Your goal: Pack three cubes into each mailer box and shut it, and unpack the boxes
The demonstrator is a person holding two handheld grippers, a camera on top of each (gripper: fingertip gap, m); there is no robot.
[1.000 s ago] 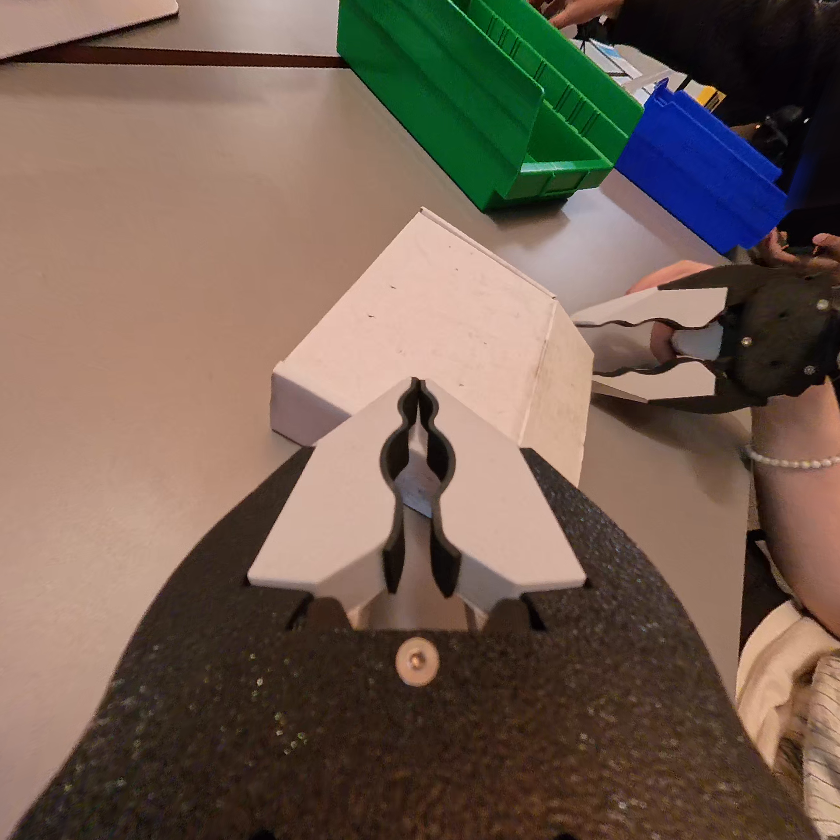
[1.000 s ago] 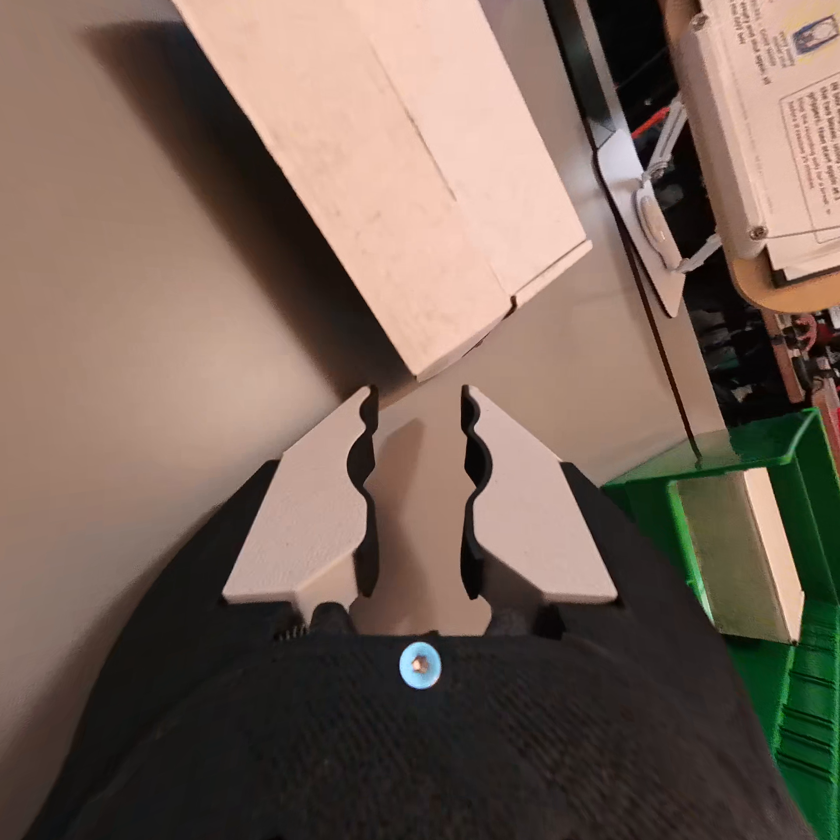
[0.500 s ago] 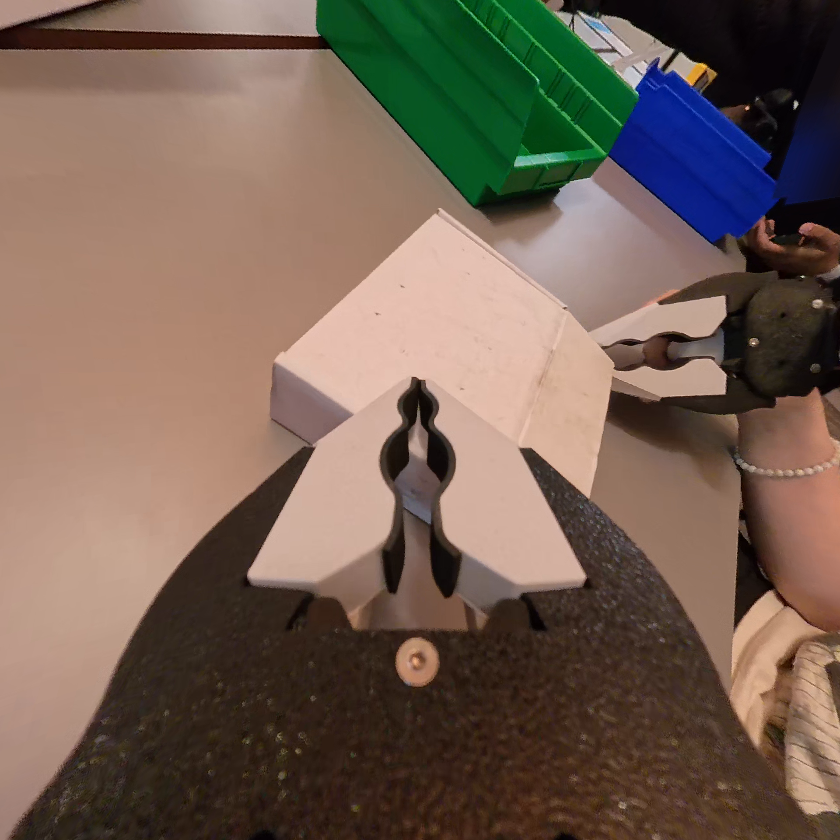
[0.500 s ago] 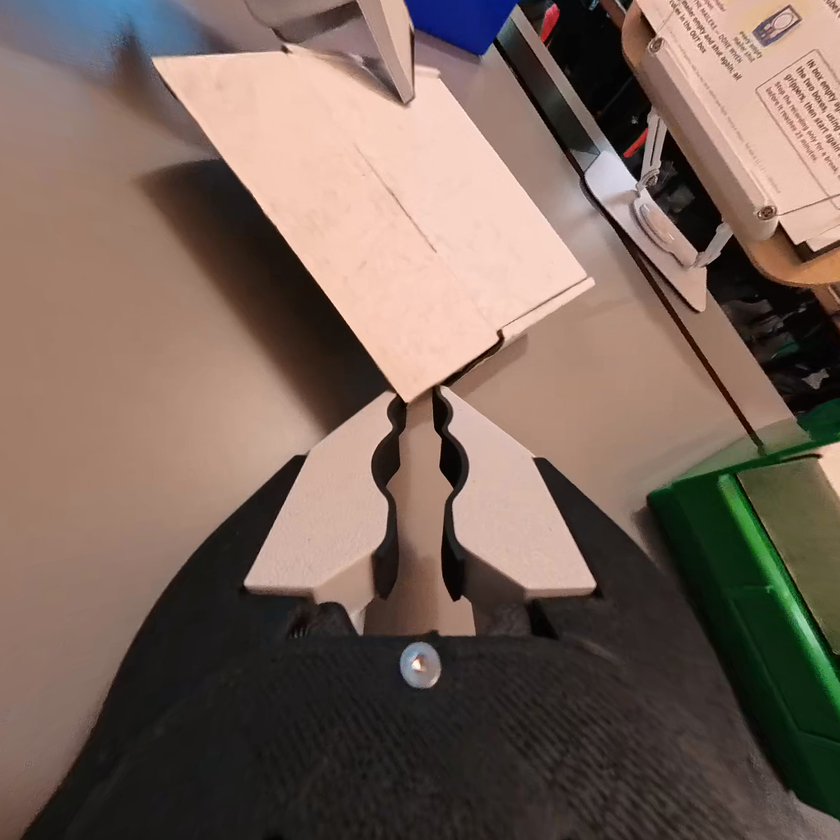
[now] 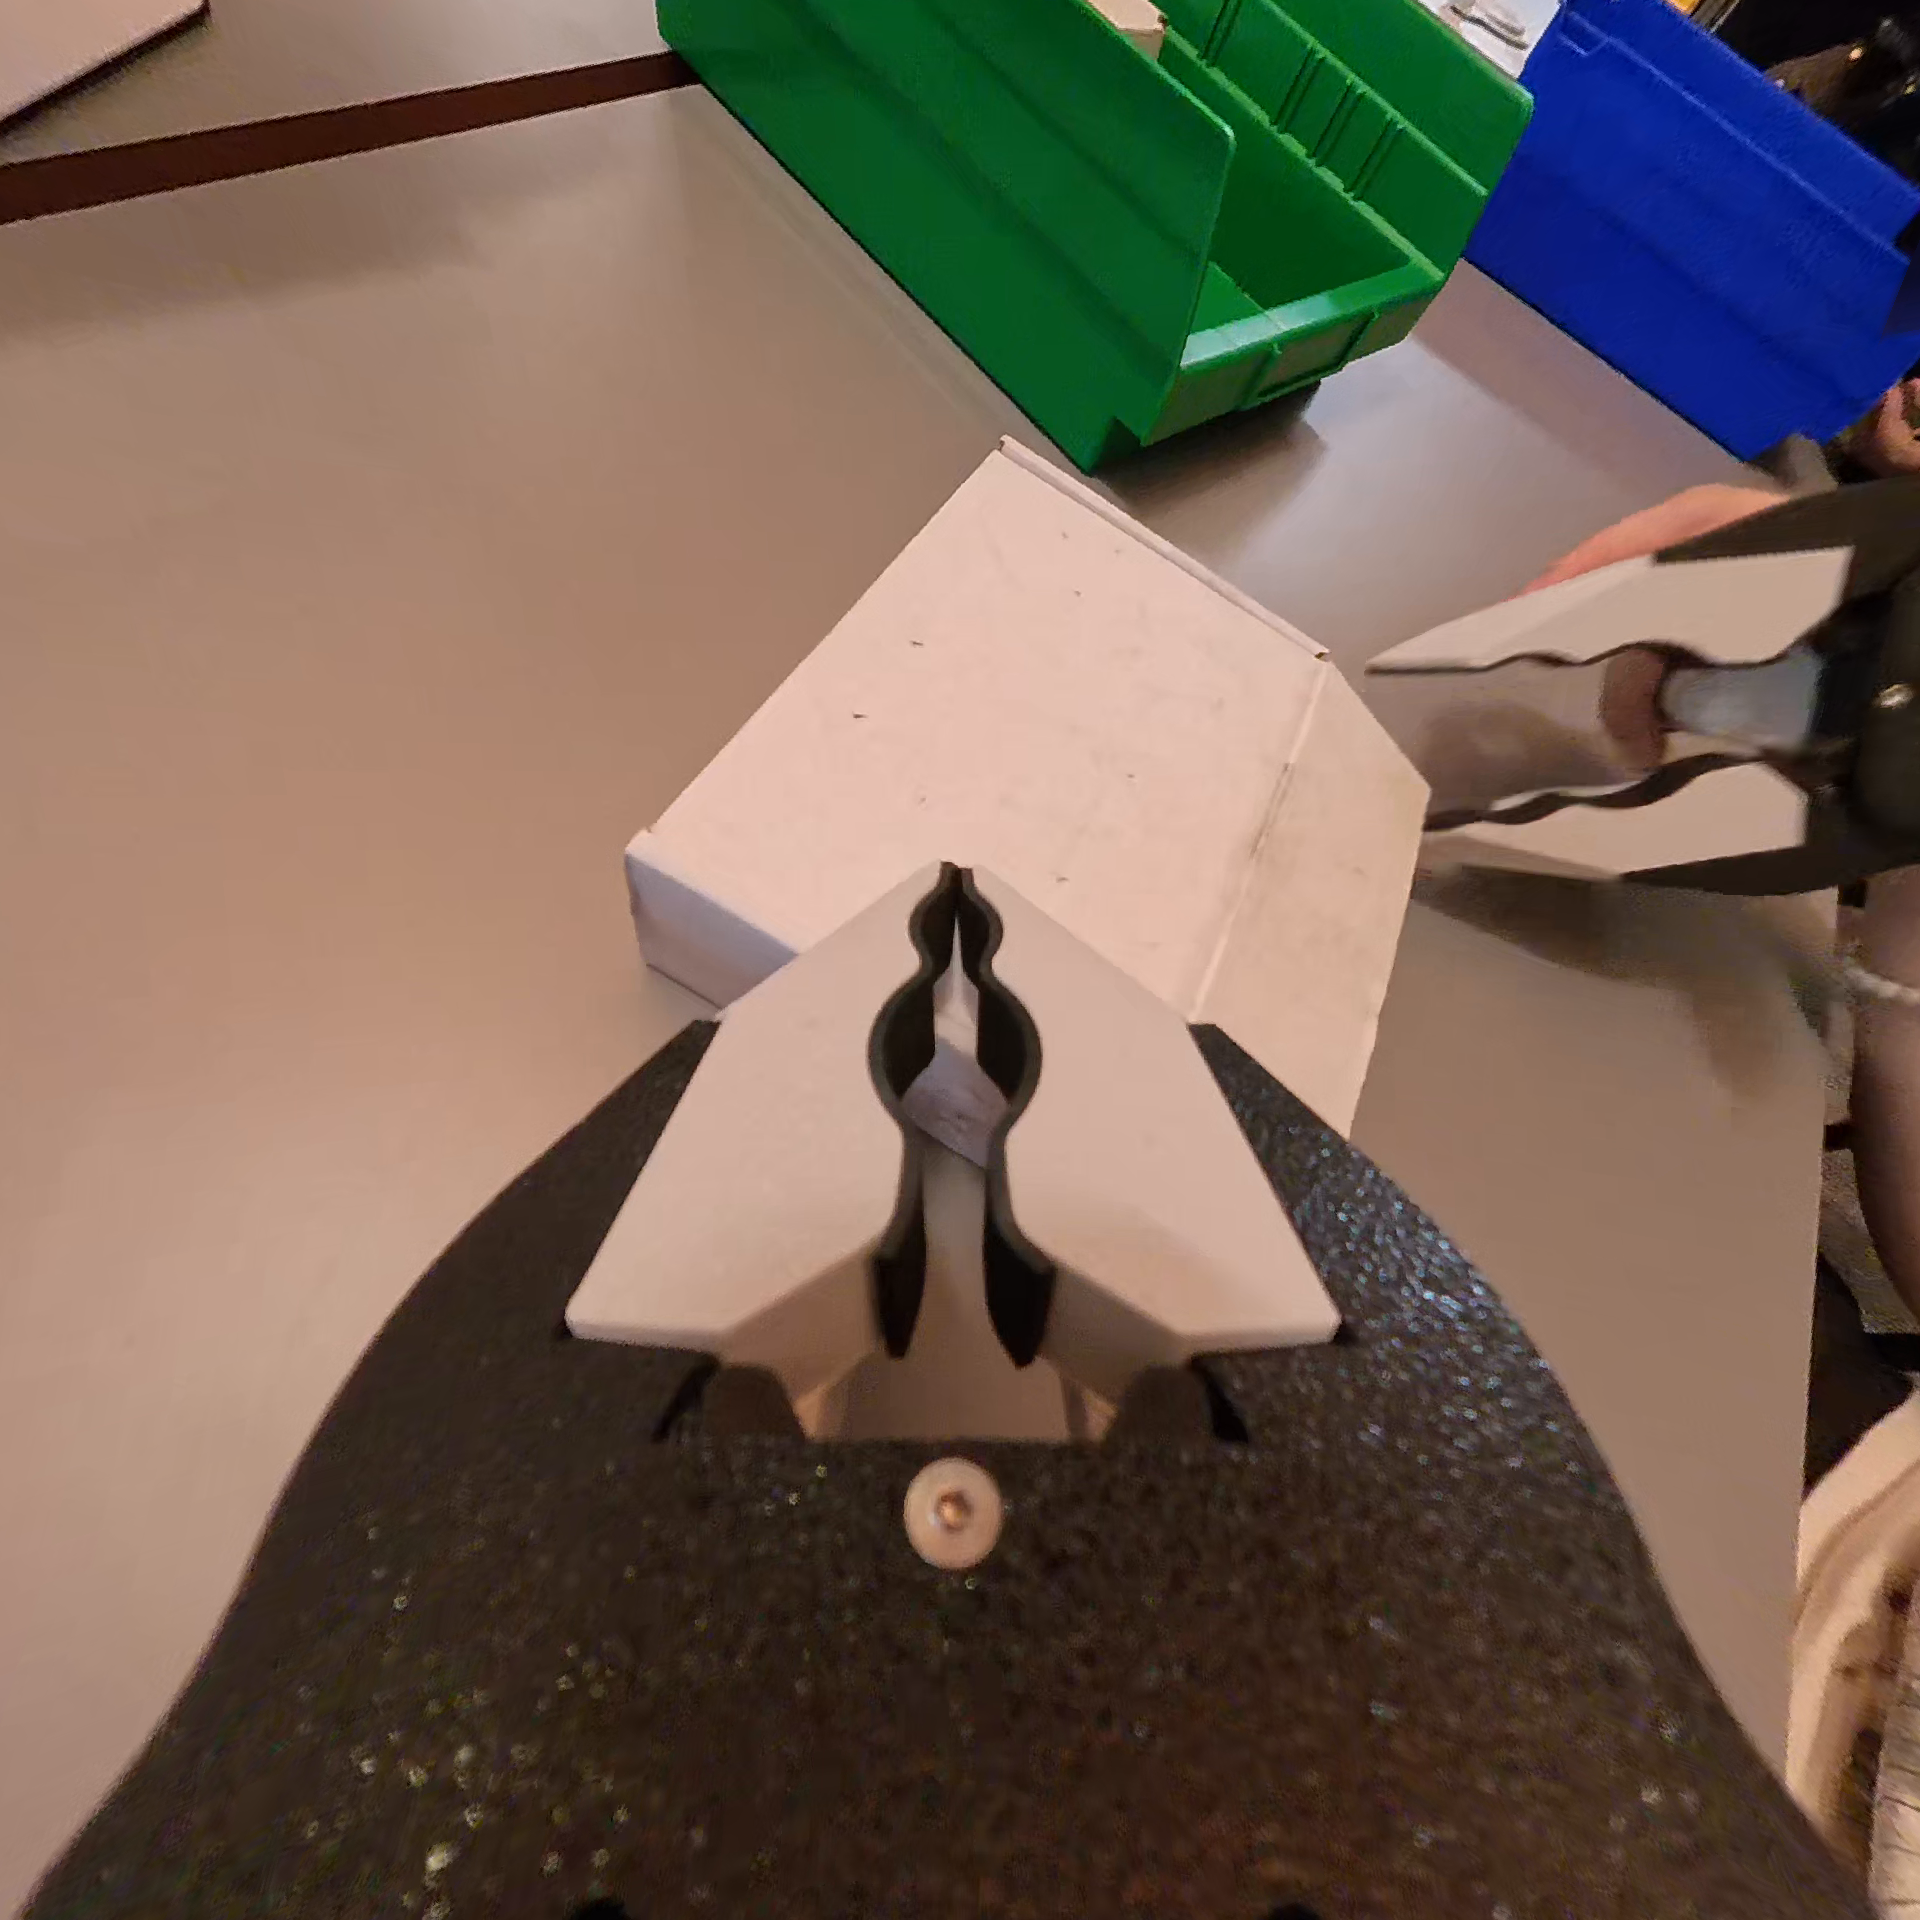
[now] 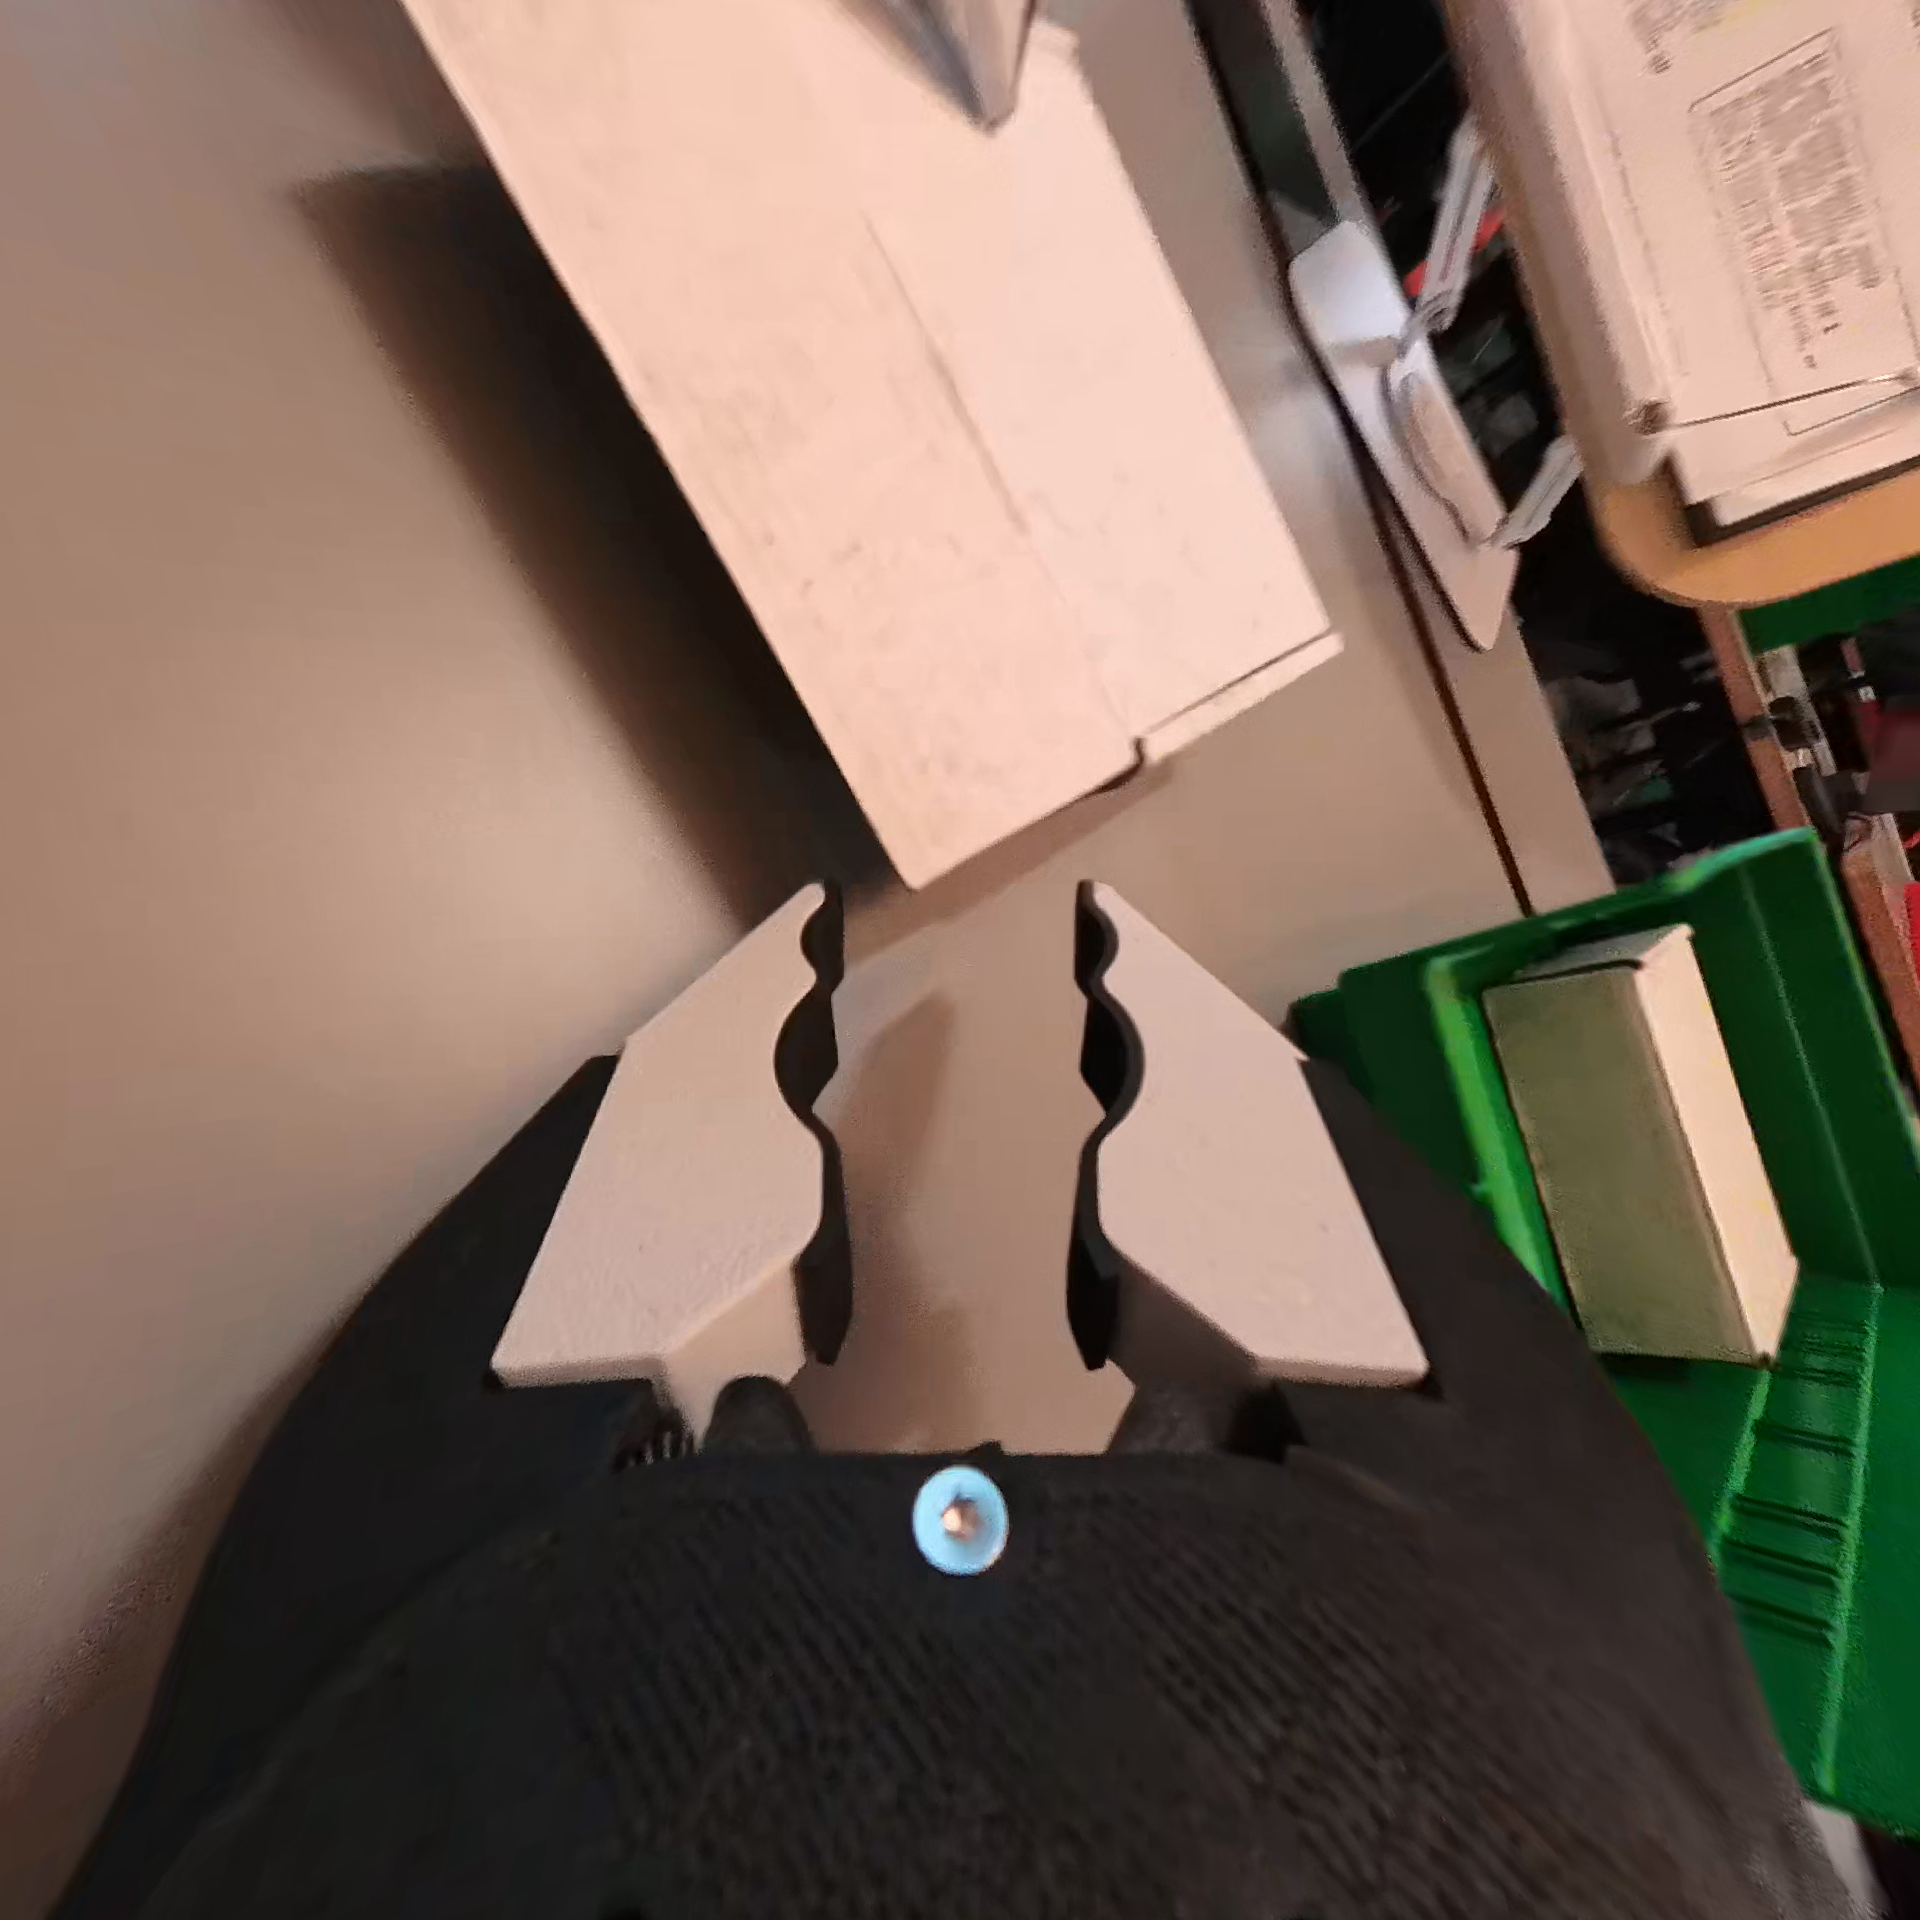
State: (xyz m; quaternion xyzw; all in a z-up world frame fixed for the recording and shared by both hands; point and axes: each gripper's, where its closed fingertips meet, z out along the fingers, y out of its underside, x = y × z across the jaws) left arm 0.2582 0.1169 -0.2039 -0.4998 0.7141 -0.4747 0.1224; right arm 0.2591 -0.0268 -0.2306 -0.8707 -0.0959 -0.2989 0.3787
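The left gripper [image 5: 954, 878] has its jaws pressed together on the near edge of the white mailer box [image 5: 1039, 727], which lies closed on the grey table [image 5: 364, 623], its front flap hanging loose. To the right, the right gripper [image 6: 956, 904] hovers spread, empty, just off the box's corner. Beyond sit a green bin [image 5: 1039, 229] and a blue bin [image 5: 1683, 229].

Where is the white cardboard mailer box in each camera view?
Left wrist view: the white cardboard mailer box lies at centre, just beyond the left gripper.
Right wrist view: it fills the upper middle, ahead of the right gripper.
Shared landmark: the green plastic bin, at the right edge here.
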